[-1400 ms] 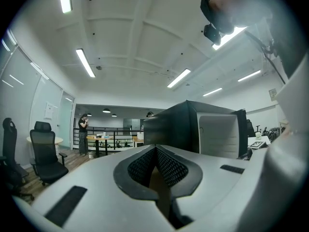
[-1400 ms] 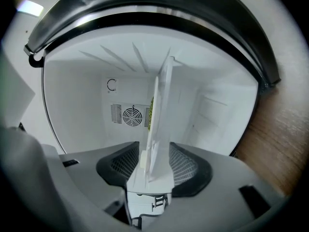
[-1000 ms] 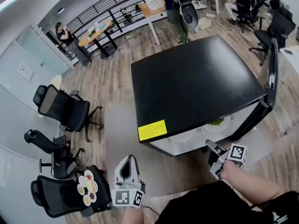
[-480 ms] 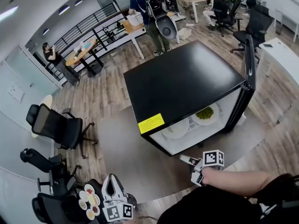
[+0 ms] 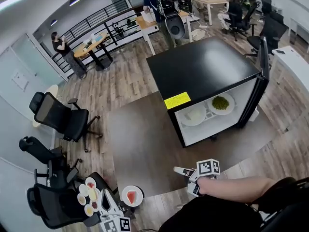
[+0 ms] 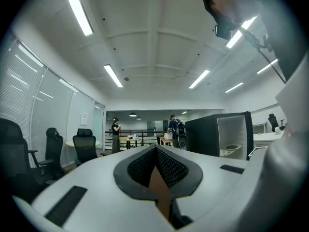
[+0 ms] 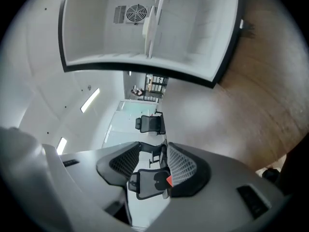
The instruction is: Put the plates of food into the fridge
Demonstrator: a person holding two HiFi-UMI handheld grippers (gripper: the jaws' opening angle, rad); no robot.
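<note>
Head view shows the plate just beside the closed left gripper, well apart from the open right gripper.

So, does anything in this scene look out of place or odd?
Yes: small dishes of food appear to sit on an office chair at lower left, not a table. The fridge door stands open, with a plate of greens inside. Nothing looks spilled.

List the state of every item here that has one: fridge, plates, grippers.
Fridge: door open.
Plate of greens: inside the fridge.
Plate of white food: inside the fridge, beside the greens.
Plate of red food: outside the fridge, not held.
Plate of small dishes: outside, on a chair.
Left gripper: shut, empty.
Right gripper: open, empty.
</note>
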